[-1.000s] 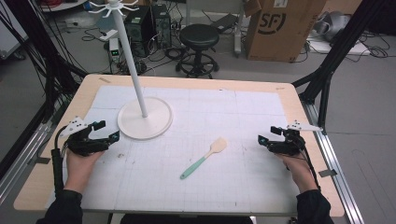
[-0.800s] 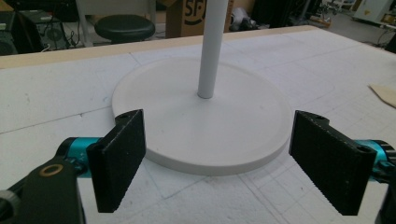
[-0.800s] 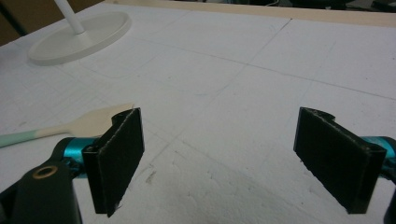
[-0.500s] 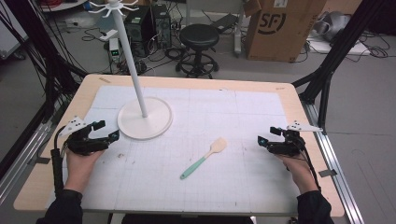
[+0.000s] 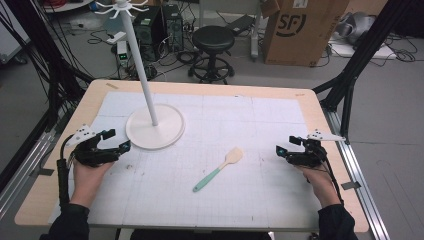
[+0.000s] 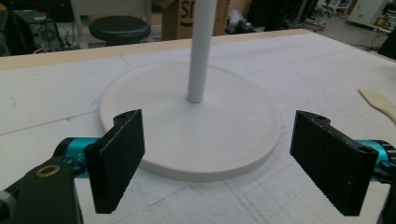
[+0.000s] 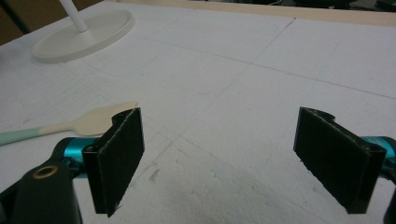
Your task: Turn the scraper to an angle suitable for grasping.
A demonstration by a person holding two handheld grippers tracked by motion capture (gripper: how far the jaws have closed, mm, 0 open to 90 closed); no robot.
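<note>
A spatula [image 5: 218, 169] with a cream blade and mint-green handle lies flat near the table's middle, and its blade [image 7: 98, 119] lies left of my right jaws. A white stand with a round base [image 5: 155, 130] and tall pole [image 5: 140, 65] rises at the back left; the same base [image 6: 191, 121] lies just ahead of my left jaws. My left gripper [image 5: 116, 139] rests on the mat at the left, open and empty, beside the base's edge. At the right, my right gripper [image 5: 284, 143] sits on the mat, open and empty, apart from the spatula.
A white gridded mat [image 5: 240, 120] covers the wooden table [image 5: 200, 87]. Behind the table stand a black stool [image 5: 214, 40], a cardboard box [image 5: 297, 30] and computer gear with cables on the floor. Black frame legs [image 5: 350, 75] flank the table's sides.
</note>
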